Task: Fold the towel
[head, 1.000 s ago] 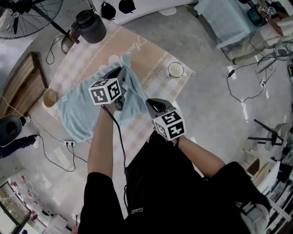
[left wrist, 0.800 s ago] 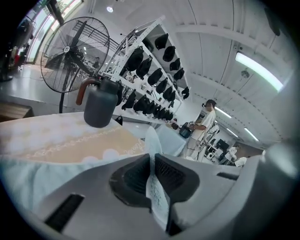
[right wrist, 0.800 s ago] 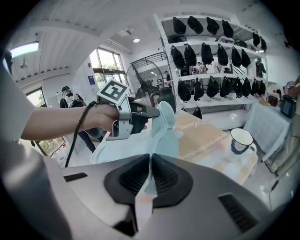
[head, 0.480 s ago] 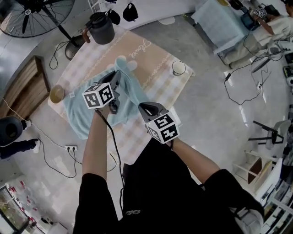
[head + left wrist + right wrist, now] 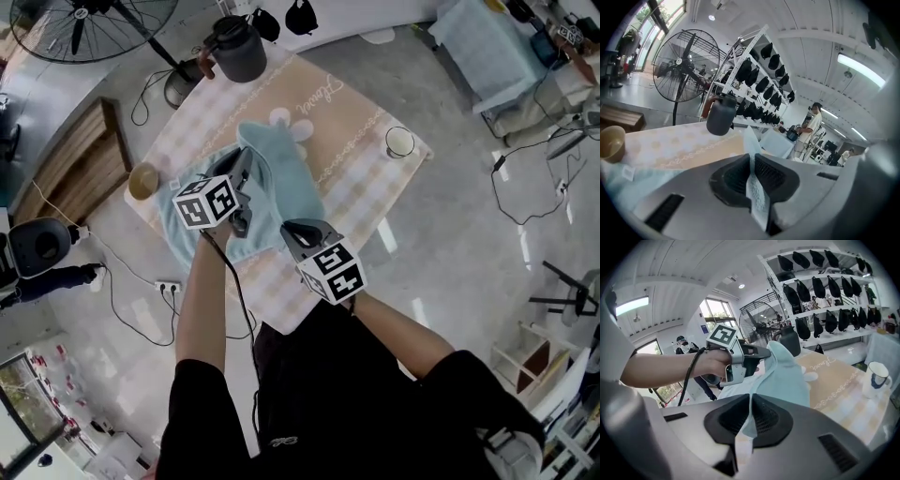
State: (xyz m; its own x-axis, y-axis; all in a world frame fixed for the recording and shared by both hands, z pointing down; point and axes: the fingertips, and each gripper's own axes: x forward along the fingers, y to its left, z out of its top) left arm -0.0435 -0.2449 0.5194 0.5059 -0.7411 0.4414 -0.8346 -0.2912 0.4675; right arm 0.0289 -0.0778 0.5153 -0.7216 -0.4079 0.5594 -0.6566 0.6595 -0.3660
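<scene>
Towel [image 5: 286,178] pinched by left claw [image 5: 246,161], right claw [image 5: 287,228]; gripped corners hidden.

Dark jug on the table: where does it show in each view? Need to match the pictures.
Head view: jug near the top edge, left of centre.
Left gripper view: jug left of centre, at mid-height.
Right gripper view: jug just right of centre, partly behind the lifted towel.
Shared landmark: the standing fan, left of the jug in all three.

Both forearms reach forward. The left hand-held gripper [image 5: 242,167] and the right hand-held gripper [image 5: 289,230], seemingly tilted downward, each pinch the towel [image 5: 281,173].
</scene>
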